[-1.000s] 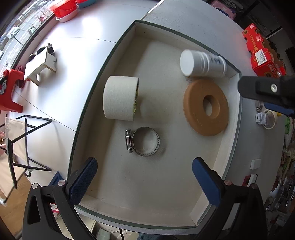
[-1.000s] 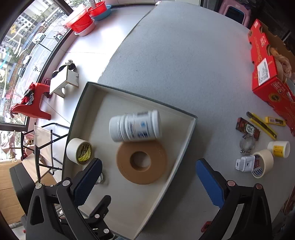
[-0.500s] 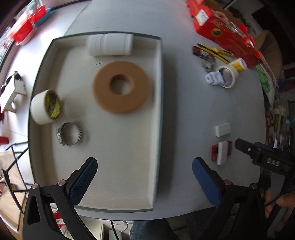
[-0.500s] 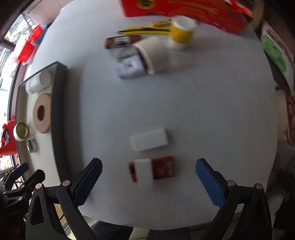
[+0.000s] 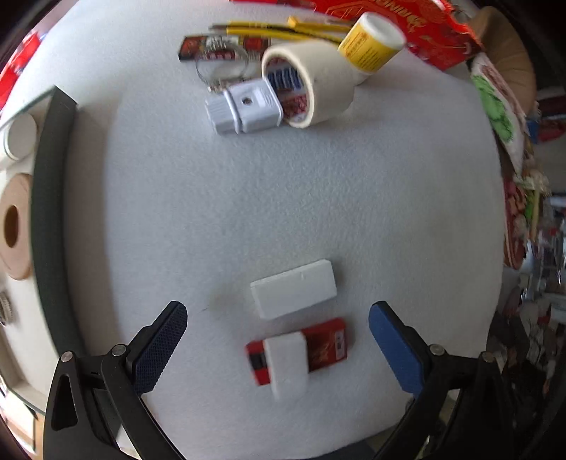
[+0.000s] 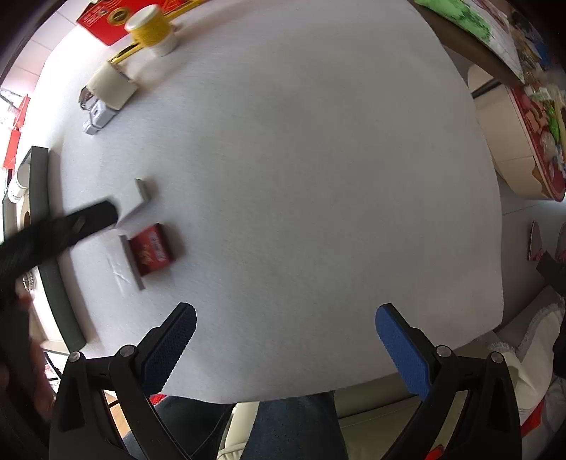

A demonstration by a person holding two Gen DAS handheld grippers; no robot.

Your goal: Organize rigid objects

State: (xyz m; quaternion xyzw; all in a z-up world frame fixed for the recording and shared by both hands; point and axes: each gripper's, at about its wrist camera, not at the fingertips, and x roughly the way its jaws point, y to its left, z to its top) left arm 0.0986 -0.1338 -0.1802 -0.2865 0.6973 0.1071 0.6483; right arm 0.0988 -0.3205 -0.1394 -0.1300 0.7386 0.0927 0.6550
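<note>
Motion blur softens much of the left wrist view, and the tray (image 5: 53, 219) at nine o'clock is cut off by the frame edge, showing only its dark rim, part of a tan foam ring (image 5: 14, 226), a white bottle end (image 5: 21, 138) and a sliver of a metal clamp (image 5: 5, 306). On the pale, pebbled surface (image 5: 283, 198), the left tool (image 5: 277, 323) hangs with jaws spread wide and empty, its dimpled blue pads flanking a white rectangular block (image 5: 293, 293) and a red box (image 5: 325, 345) with a second white block (image 5: 286, 362) lying across it. At twelve o'clock cluster a grey plastic connector (image 5: 244, 106), a cream tape roll (image 5: 307, 85) on its side, a yellow-labelled bottle (image 5: 371, 42), a wire clamp (image 5: 219, 65) and yellow utility knives (image 5: 279, 28); printed labels are unreadable. In the right wrist view the right tool (image 6: 284, 325) also stands wide open over bare surface near its front edge, gripping nothing. The blurred black finger of the left tool (image 6: 70, 226) reaches in from nine o'clock, partly covering the white block (image 6: 132, 203), with the red box (image 6: 152, 251) just below it.
</note>
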